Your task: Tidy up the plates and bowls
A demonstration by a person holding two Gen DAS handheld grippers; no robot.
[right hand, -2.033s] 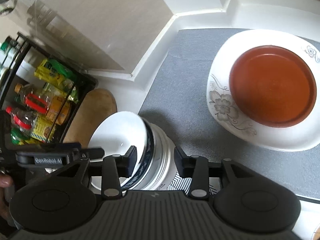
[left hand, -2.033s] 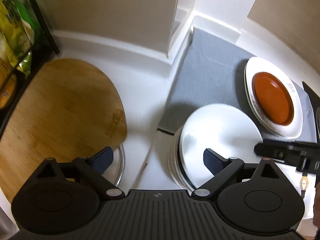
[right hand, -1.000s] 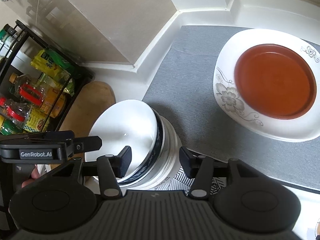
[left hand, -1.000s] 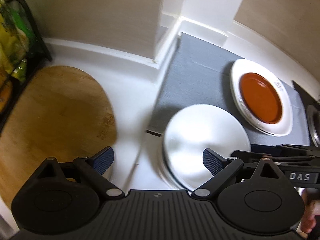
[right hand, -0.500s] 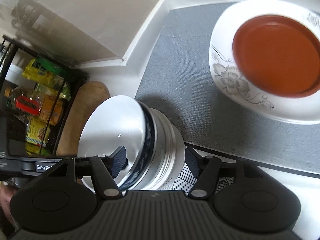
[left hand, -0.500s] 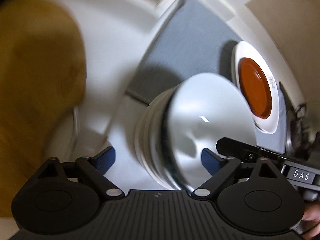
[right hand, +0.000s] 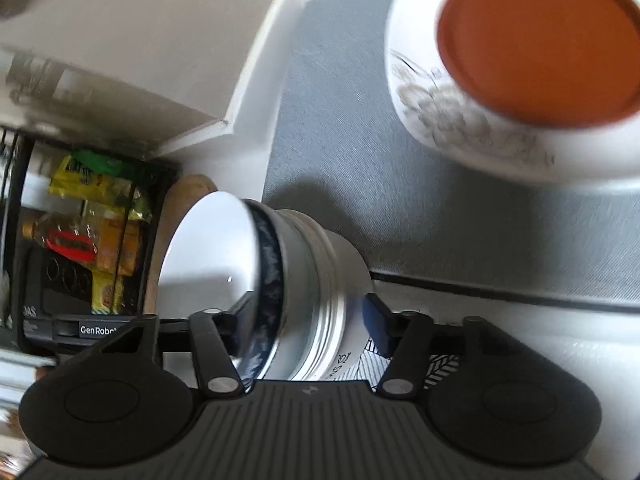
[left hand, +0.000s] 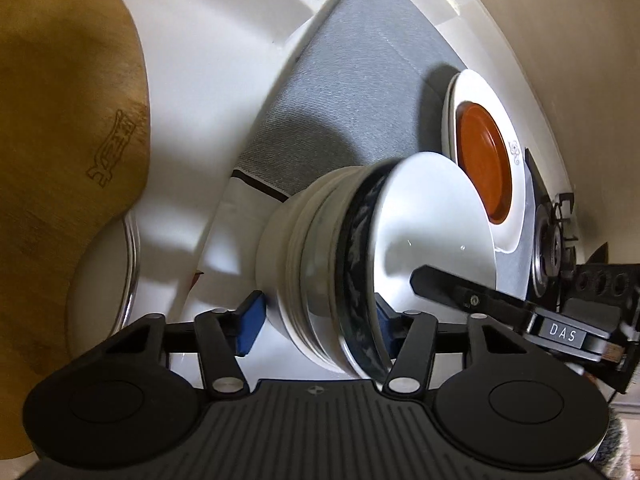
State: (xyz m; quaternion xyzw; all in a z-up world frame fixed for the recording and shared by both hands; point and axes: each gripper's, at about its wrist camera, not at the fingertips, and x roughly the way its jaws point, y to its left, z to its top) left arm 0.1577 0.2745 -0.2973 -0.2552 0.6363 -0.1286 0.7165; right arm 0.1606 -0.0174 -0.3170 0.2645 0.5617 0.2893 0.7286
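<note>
A stack of white bowls (left hand: 360,256), the top one with a dark blue patterned band, stands at the edge of the grey mat (left hand: 352,92). My left gripper (left hand: 316,320) is open with its blue-padded fingers either side of the stack. My right gripper (right hand: 304,320) is open and straddles the same stack (right hand: 304,276) from the opposite side. A brown plate (right hand: 536,40) lies on a white floral plate (right hand: 440,120) further back on the mat; they also show in the left wrist view (left hand: 484,160).
A wooden cutting board (left hand: 60,140) lies to the left on the white counter, over a glass lid (left hand: 108,280). A black rack with snack packets (right hand: 100,220) stands beyond it. A stove burner (left hand: 554,236) sits at the right.
Both grippers dropped lower and closed in on the bowl stack from opposite sides, so the stack now sits between each pair of fingers. The bowls themselves have not moved.
</note>
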